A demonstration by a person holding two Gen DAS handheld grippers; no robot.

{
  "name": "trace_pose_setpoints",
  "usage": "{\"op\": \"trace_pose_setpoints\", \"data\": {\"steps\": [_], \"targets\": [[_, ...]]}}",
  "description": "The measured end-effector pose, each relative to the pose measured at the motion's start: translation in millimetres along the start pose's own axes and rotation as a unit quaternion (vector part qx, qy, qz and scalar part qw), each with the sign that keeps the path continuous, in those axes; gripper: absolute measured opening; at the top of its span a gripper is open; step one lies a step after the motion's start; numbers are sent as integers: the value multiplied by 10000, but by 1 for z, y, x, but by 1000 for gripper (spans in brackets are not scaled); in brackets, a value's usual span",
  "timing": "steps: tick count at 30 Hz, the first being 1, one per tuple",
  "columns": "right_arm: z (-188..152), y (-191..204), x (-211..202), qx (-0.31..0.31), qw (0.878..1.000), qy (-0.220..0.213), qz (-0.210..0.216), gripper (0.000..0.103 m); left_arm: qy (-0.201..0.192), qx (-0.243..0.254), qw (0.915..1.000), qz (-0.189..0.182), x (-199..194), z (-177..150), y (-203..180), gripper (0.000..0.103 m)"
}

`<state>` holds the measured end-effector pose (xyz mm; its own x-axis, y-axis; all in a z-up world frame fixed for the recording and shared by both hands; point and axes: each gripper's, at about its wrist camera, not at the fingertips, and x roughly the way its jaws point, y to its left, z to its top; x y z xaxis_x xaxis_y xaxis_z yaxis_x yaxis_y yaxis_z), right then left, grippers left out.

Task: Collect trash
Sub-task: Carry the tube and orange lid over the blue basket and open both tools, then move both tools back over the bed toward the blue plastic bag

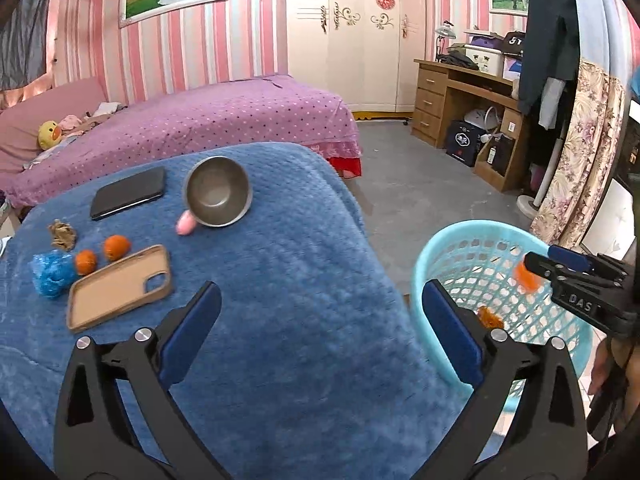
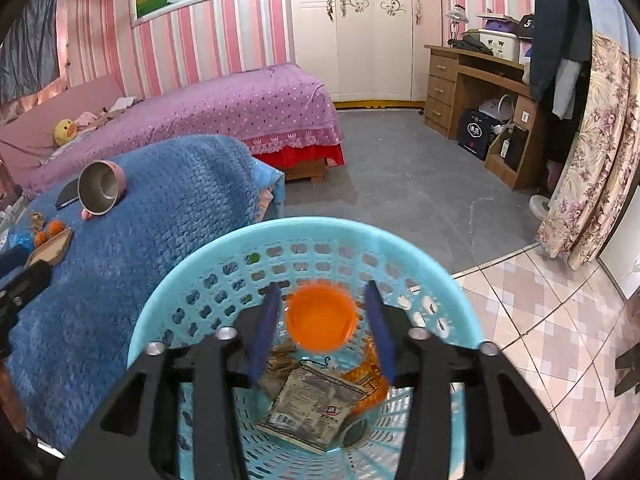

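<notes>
The right tool (image 2: 322, 328) hangs over the mouth of the light blue mesh basket (image 2: 224, 264), its blue pads spread, and a blurred orange piece of peel (image 2: 320, 318) sits between them without touching either pad, just above the basket's inside. At the bottom of the basket lie a grey printed wrapper (image 2: 310, 410), an orange snack bag (image 2: 370, 376) beside it and a brownish crumpled scrap (image 2: 282, 360) partly under the tool. The left tool (image 1: 316, 312) hovers over the blue blanket-covered worktop (image 1: 280, 280), its fingers wide apart with nothing between them; its right finger overlaps the basket rim (image 1: 420, 280) in that view. On the far left part of the worktop sit two small orange fruits (image 1: 100, 254), a crumpled blue bag (image 1: 52, 274) just beside them, a brown paper wad (image 1: 63, 234), a tan phone case (image 1: 120, 286) lying open side up, a dark phone (image 1: 128, 198) and a metal cup with a pink handle (image 1: 218, 192) tipped on its side.
</notes>
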<state>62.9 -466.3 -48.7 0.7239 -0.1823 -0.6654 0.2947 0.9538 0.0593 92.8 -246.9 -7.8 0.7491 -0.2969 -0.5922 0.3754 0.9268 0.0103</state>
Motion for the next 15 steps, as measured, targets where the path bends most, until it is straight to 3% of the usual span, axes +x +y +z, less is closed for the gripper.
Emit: {"op": "trace_pose_setpoints", "data": {"steps": [6, 15], "targets": [[1, 14, 6, -47, 9997, 54, -226, 85, 7, 40, 10000, -18, -5, -4, 23, 97], [3, 23, 0, 96, 9988, -99, -473, 92, 96, -143, 9997, 153, -1, -2, 62, 97]]}}
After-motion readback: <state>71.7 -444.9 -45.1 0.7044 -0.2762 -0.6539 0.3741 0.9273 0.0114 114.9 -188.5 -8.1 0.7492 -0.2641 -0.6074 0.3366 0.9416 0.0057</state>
